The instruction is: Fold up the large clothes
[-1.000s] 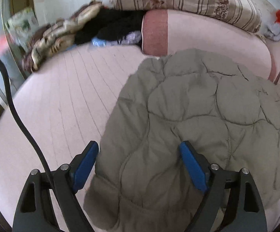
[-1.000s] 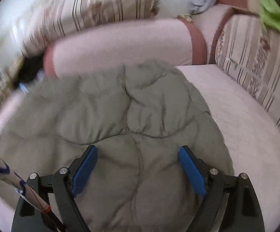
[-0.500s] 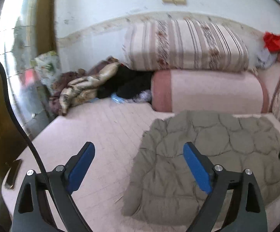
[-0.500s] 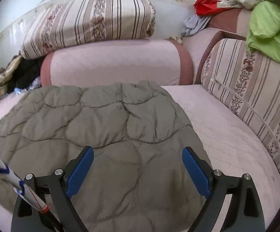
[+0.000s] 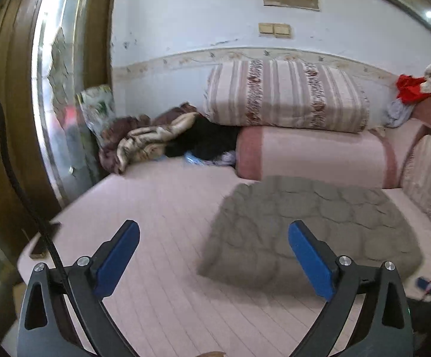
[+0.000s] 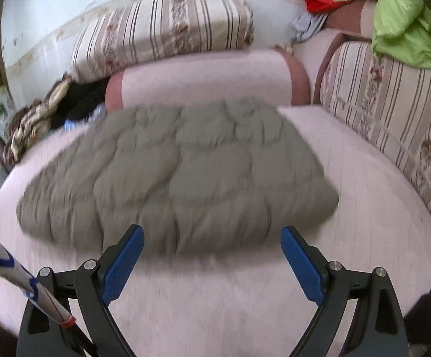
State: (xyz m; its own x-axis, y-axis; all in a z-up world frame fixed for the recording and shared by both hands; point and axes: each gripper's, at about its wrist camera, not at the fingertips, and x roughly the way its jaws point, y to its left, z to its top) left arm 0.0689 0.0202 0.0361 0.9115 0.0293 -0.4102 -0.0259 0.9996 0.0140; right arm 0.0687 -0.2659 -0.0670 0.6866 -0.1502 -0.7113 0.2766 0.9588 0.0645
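A grey-green quilted jacket (image 6: 179,172) lies folded flat on the pink bed cover (image 6: 364,178), its far edge against a pink bolster (image 6: 203,80). In the left wrist view the jacket (image 5: 310,226) sits ahead and to the right. My left gripper (image 5: 214,238) hangs above the bed cover to the near left of the jacket; its jaws are opening and nothing is between them. My right gripper (image 6: 212,242) hovers over the jacket's near edge, open wide, with nothing in its blue pads.
A striped folded quilt (image 5: 284,95) rests on the bolster by the wall. Crumpled clothes (image 5: 156,136) pile at the bed's far left, next to a mirrored wooden door (image 5: 52,89). Striped cushions (image 6: 393,110) with a green cloth (image 6: 405,26) line the right side.
Both grippers have drawn back and risen from the jacket, which now looks smaller and farther off. The left gripper's view tilted up to show the wall. The jacket lies still.
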